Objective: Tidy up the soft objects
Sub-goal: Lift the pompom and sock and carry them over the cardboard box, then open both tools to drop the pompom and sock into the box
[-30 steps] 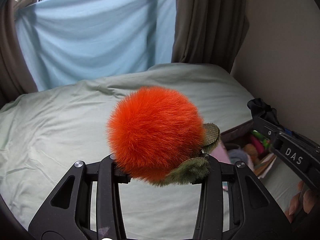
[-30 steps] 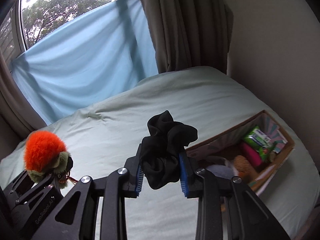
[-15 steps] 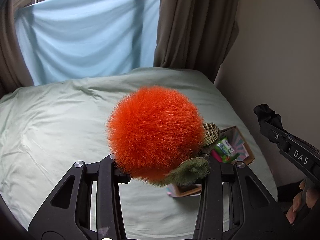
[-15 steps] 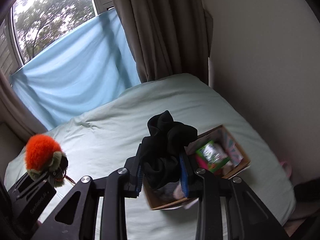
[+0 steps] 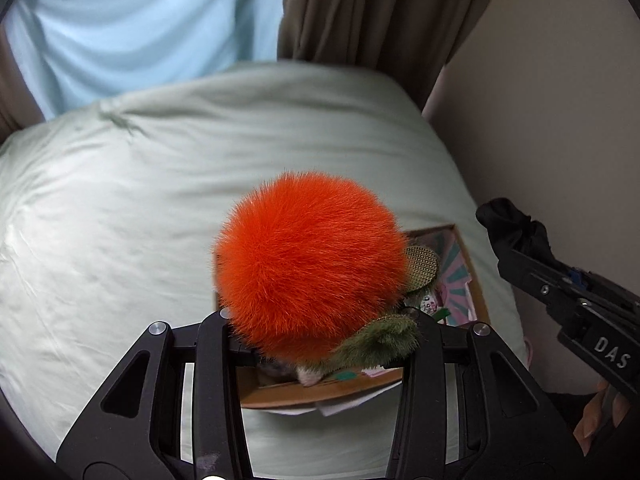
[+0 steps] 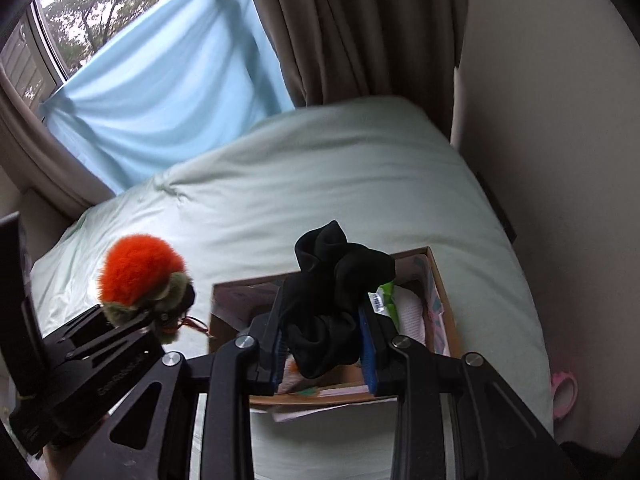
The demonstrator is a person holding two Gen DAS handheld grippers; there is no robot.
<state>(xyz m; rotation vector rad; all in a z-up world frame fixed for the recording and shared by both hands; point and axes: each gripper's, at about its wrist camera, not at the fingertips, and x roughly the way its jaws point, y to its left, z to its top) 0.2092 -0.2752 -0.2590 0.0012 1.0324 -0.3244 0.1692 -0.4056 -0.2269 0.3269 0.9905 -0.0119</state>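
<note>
My left gripper is shut on an orange fluffy pom-pom toy with green leaves, held in the air over the near left part of a cardboard box. My right gripper is shut on a black scrunchie, held above the same box. The box lies on the pale green bed and holds several soft items, among them a green packet and a white-pink cloth. Each gripper shows in the other's view: the right one, the left one.
A beige wall stands close on the right of the bed. Brown curtains and a light blue sheet hang at the window behind. A pink object lies on the floor beside the bed's right edge.
Both grippers have moved up and over the box and tilted down, so the box now lies right under them. Both keep hold of their objects.
</note>
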